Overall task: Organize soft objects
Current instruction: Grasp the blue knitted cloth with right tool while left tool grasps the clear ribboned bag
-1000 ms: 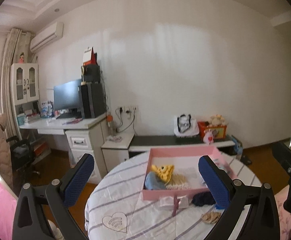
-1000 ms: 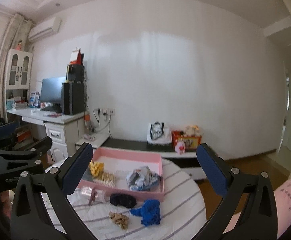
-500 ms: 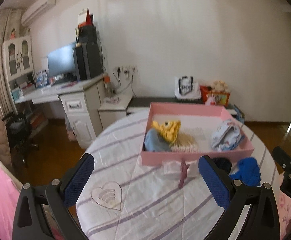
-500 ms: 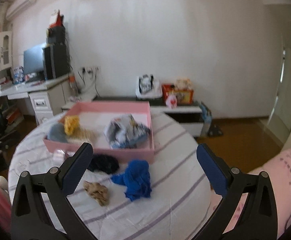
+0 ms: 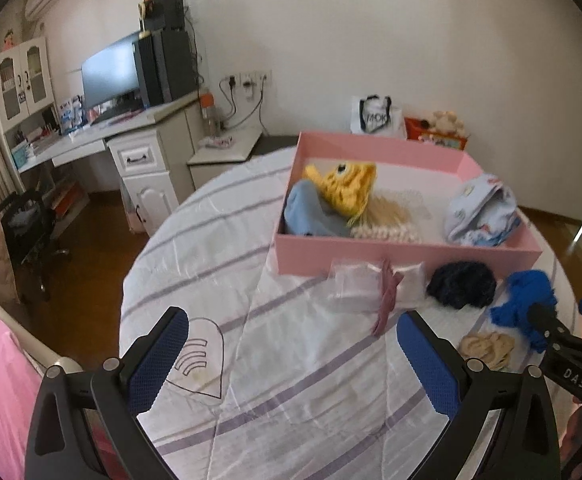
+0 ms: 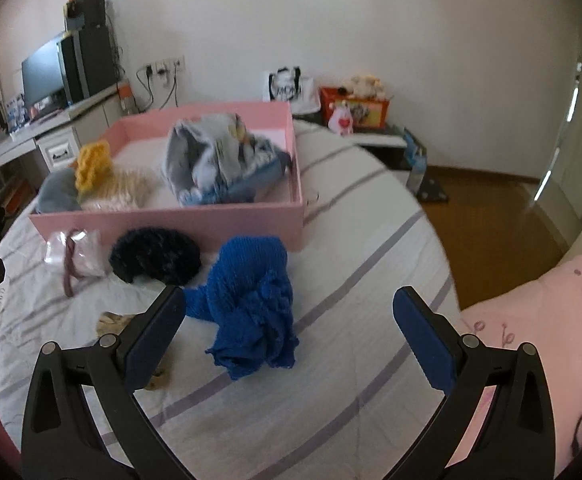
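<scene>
L gripper wide open, empty, over bare striped tablecloth w/ heart print, well apart from any item. Left to right in front of pink box: clear bag w/ mauve strap, dark fluffy piece, tan scrunchie, blue knit. R gripper also wide open, nothing held, hovering just short of the blue knit, which sits between its fingers in view. Handling guess: knit is light, floppy, zero stiffness, not fragile; pinch the bunched top fold mid-pile, not a loose edge, else it'll drape and drag. Box already holds yellow knit, grey-blue piece and pale printed cloth. View diff: L cam shows scrunchie in full + R gripper's tip at the right edge; R cam hides most of scrunchie behind its own finger but shows the knit's folds close up, plus pink pillow at right.
</scene>
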### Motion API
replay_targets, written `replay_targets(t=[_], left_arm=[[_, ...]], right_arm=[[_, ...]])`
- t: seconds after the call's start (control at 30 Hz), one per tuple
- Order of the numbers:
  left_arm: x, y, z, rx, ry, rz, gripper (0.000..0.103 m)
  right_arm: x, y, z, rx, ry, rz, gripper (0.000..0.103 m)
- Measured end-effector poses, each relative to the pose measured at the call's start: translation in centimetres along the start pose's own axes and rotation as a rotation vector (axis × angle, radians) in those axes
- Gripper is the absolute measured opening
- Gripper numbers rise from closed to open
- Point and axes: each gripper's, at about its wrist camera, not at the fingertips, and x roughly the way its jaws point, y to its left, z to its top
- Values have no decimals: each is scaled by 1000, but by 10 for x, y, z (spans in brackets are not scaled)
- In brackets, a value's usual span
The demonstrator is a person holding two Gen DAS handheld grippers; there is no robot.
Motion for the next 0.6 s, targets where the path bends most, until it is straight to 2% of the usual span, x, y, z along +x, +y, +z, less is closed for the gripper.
replay_targets(t=[0.2,0.27,0.33,0.37,0.4,0.53,0.6], left_arm=[[32,1,-1,-3,59,-10,103],[40,1,-1,-5,74,-23,103],[46,-1,0,-6,90,-45,103],[49,-3,1,-7,97,-56,103],[52,-4,2,-8,102,-63,103],[64,-15,9,-12,115,-92,103],[71,-21,13,-12,130,-101,103]], right_arm=[[21,2,-6,-1,51,-6,103],[26,2,-9,4,58,-9,93],[27,0,-11,13,52,-6,58],[28,-1,-12,17,51,-1,51],[28,-2,-13,27,49,16,38],[27,-12,-14,104,65,146,34],[22,-12,-15,91,44,116,34]])
